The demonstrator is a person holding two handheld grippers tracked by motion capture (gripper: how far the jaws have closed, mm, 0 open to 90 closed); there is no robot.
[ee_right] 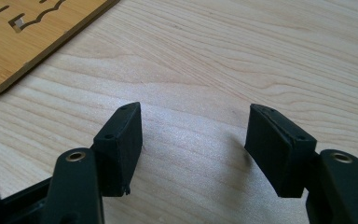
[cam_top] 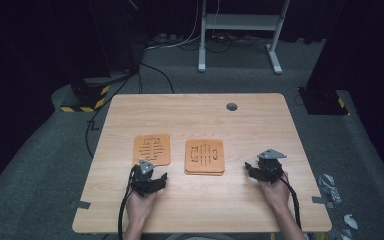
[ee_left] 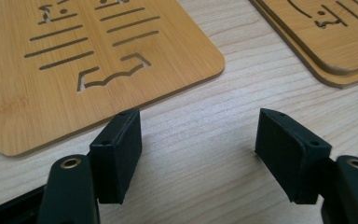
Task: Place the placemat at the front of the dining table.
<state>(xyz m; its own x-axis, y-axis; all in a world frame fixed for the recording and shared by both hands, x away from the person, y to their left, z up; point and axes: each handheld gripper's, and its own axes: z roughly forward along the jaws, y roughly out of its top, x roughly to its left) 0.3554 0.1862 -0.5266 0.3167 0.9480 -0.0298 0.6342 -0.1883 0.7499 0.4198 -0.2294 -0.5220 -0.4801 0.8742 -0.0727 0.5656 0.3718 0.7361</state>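
Note:
Two flat bamboo-coloured coaster sets with cut-out slots lie on the wooden table (cam_top: 190,200). The left one is a single coaster (cam_top: 152,149) (ee_left: 74,65). To its right sits a small stack of coasters (cam_top: 204,156) (ee_left: 326,32) (ee_right: 28,32). My left gripper (cam_top: 156,177) (ee_left: 198,140) rests low on the table just in front of the single coaster, open, with bare table between its fingers. My right gripper (cam_top: 252,169) (ee_right: 196,133) is to the right of the stack, open, with nothing between its jaws.
A round grommet hole (cam_top: 231,106) sits near the table's far edge. Behind the table stand a white metal frame (cam_top: 240,30) and cables on the grey carpet. Scraps of litter (cam_top: 330,185) lie on the floor at the right.

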